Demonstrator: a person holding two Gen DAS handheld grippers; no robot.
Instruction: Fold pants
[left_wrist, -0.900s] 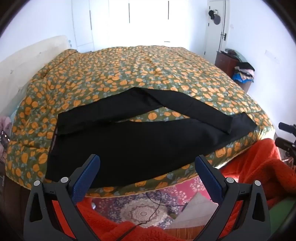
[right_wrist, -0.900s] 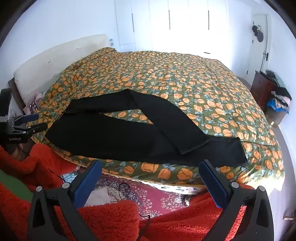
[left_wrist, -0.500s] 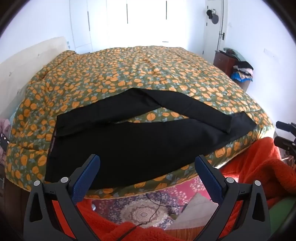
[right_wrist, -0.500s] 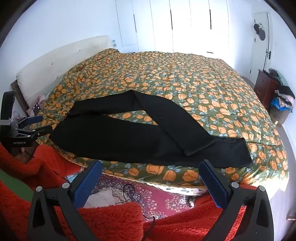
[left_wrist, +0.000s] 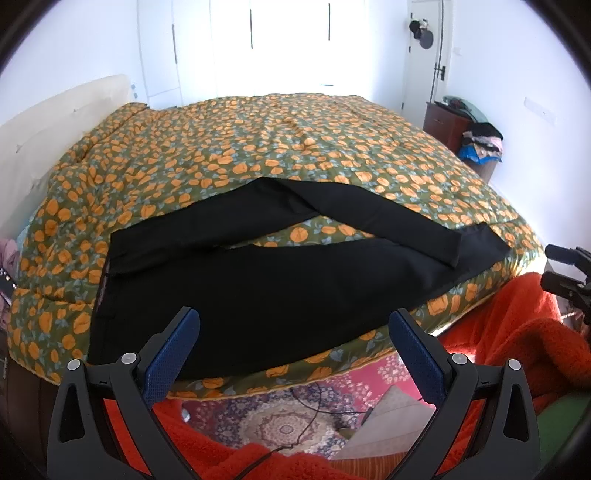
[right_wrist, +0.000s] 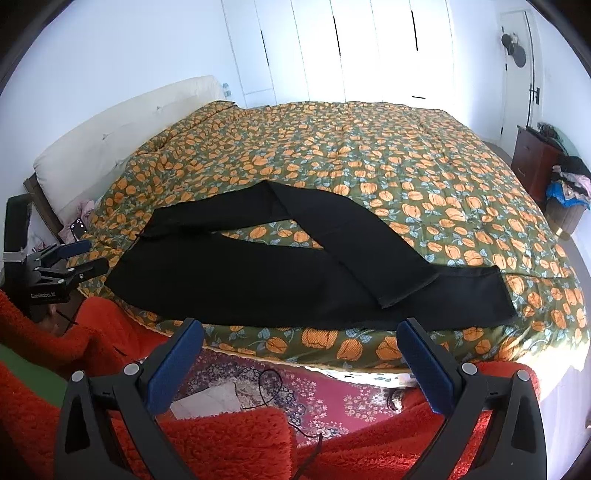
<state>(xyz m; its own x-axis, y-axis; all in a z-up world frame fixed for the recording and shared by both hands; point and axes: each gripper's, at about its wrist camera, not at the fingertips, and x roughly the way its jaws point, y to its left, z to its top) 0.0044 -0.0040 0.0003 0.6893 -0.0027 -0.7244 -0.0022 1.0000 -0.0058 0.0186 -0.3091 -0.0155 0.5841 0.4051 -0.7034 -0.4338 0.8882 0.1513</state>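
Black pants lie spread along the near edge of a bed with a green, orange-flowered quilt. The waist is at the left, and the far leg bends across the near leg toward the right hem. My left gripper hangs open short of the bed's edge, over the pants' near middle, with nothing between its blue pads. My right gripper is open too, in front of the bed edge below the legs. Each gripper also shows at the side of the other view: the left gripper, the right gripper.
Red fleece sleeves and a patterned pink rug with a cable and paper fill the foreground. A cream headboard stands left, a wooden dresser and a basket of clothes right, white wardrobe doors behind.
Both views have shifted slightly, as both grippers drift a little along the bed; the pants lie unchanged and both grippers stay open.
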